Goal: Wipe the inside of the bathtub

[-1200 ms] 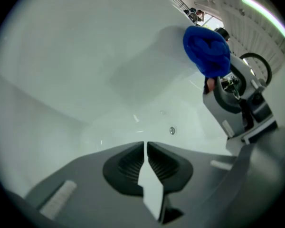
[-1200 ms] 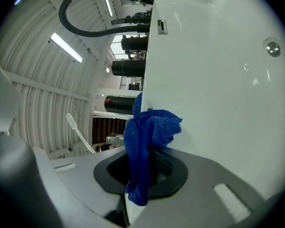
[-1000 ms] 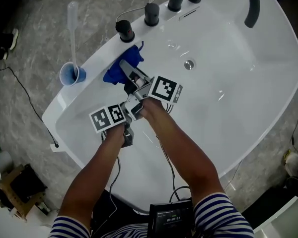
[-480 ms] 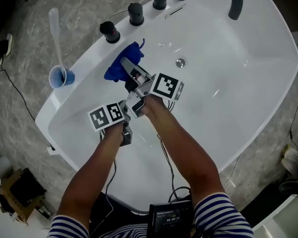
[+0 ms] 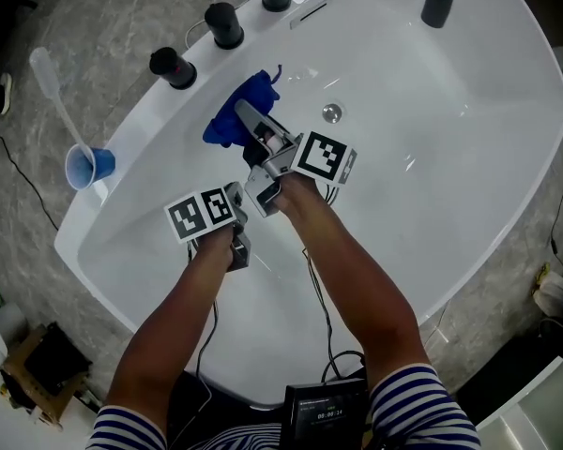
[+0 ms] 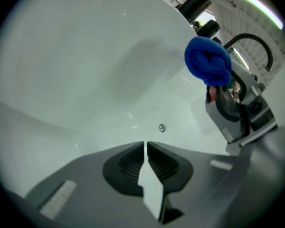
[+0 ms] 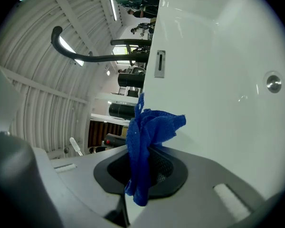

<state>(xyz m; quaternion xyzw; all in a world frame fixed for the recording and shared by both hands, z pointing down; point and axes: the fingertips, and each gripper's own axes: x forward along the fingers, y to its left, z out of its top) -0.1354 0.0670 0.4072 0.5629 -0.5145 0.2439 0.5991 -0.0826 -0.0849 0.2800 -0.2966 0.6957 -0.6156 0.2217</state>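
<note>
The white bathtub [image 5: 469, 157] fills most of the head view, and over the last second it has slid left and down in the frame, so that the blue cup [image 5: 86, 167] on its rim now sits at the far left. Against the tub itself, the real change is small. The right gripper [image 5: 247, 115] has carried the blue cloth [image 5: 253, 97] along the inner wall below the black knobs [image 5: 223, 22], from under the leftmost one to a spot nearer the drain [image 5: 331, 112], a little left of centre in the upper frame. Its jaws are clamped tight on the cloth, which bunches out past the tips and presses on the white wall. The left gripper [image 6: 145, 148] hangs just below and left of it, jaws pressed together on nothing, taking no part. I judge the wipe to be under way but early: one short stroke along the tap-side wall, with the floor and the far wall yet to do.
</note>
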